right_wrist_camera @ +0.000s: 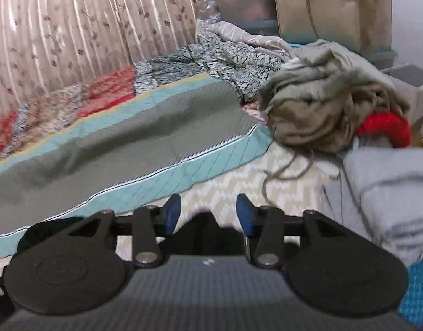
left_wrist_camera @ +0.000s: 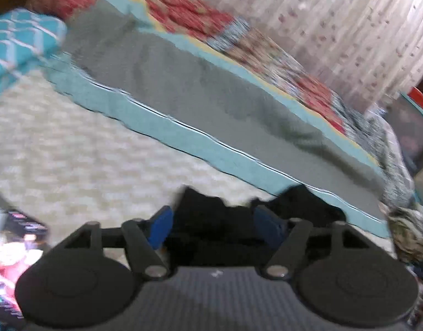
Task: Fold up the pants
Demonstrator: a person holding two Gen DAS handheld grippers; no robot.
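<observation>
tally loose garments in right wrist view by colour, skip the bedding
Olive-grey: 1, crumpled bundle
Red: 1, knit piece
Light grey: 1, folded stack
Black: 1, dark cloth between the right gripper fingers; blurred, grip unclear
Total: 4

Right gripper (right_wrist_camera: 208,215) low over cream patterned bedspread (right_wrist_camera: 228,184), blue fingers (right_wrist_camera: 171,215) apart. Black pants (right_wrist_camera: 208,234) bunched between. Olive clothes heap (right_wrist_camera: 322,104) far right.

Matt black cloth pants (left_wrist_camera: 211,220), grey-and-teal woven blanket (right_wrist_camera: 128,138), glossy curtain (right_wrist_camera: 73,27).
</observation>
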